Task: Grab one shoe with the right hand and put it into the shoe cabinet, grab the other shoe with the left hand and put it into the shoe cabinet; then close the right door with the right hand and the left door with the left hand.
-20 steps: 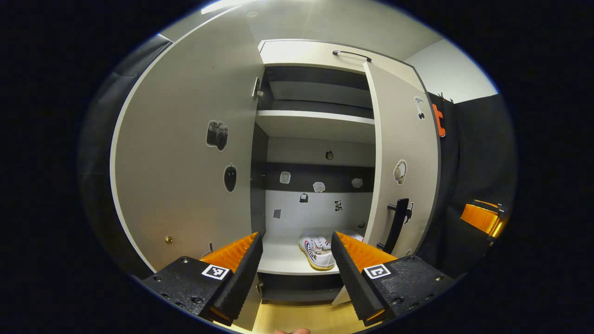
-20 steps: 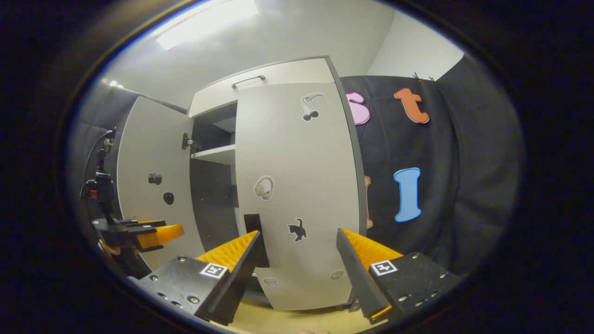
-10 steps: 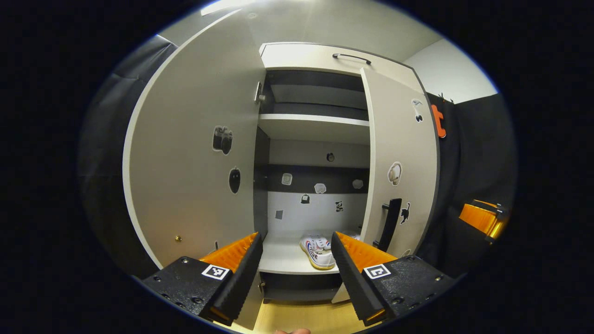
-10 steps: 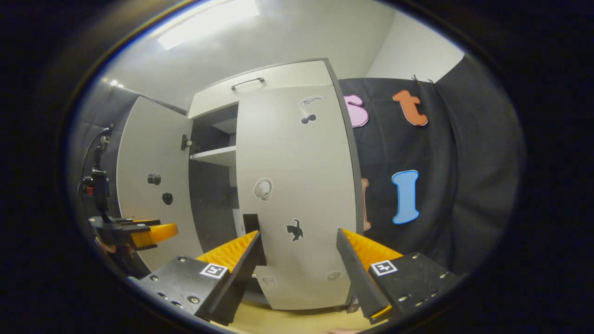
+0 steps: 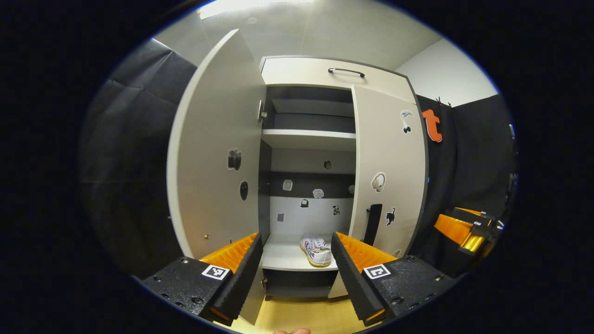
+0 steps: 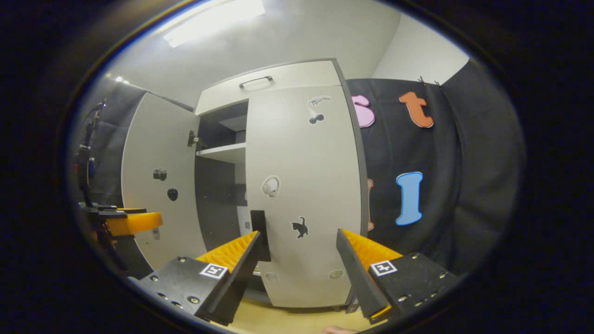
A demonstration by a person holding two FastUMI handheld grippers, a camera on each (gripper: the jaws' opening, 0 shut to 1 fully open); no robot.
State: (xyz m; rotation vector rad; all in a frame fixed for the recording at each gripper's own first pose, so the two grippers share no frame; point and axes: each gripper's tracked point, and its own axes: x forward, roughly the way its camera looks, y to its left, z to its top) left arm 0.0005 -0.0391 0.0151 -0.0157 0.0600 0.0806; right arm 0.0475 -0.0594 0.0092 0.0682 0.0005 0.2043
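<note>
A white shoe (image 5: pixel 317 249) with coloured stripes lies on the bottom shelf (image 5: pixel 285 257) of the grey shoe cabinet (image 5: pixel 308 74). The left door (image 5: pixel 218 153) stands wide open. The right door (image 5: pixel 387 171) is nearly shut, its black handle (image 5: pixel 372 224) facing me; the right gripper view shows this door (image 6: pixel 301 185) and handle (image 6: pixel 259 234) close ahead. My left gripper (image 5: pixel 297 248) is open and empty, some way before the cabinet opening. My right gripper (image 6: pixel 297 246) is open and empty in front of the right door. Each gripper shows at the edge of the other's view, the right gripper (image 5: pixel 464 229) and the left gripper (image 6: pixel 125 222).
A higher shelf (image 5: pixel 308 134) crosses the cabinet. Small stickers dot the doors and the back wall. A drawer front with a bar handle (image 5: pixel 345 71) tops the cabinet. Pale wood floor (image 5: pixel 301 315) lies below. Black cloth hangs on both sides.
The right door has swung further toward shut, covering more of the opening. My left gripper has drawn back from the cabinet, so the cabinet looks smaller. The right gripper shifted slightly.
</note>
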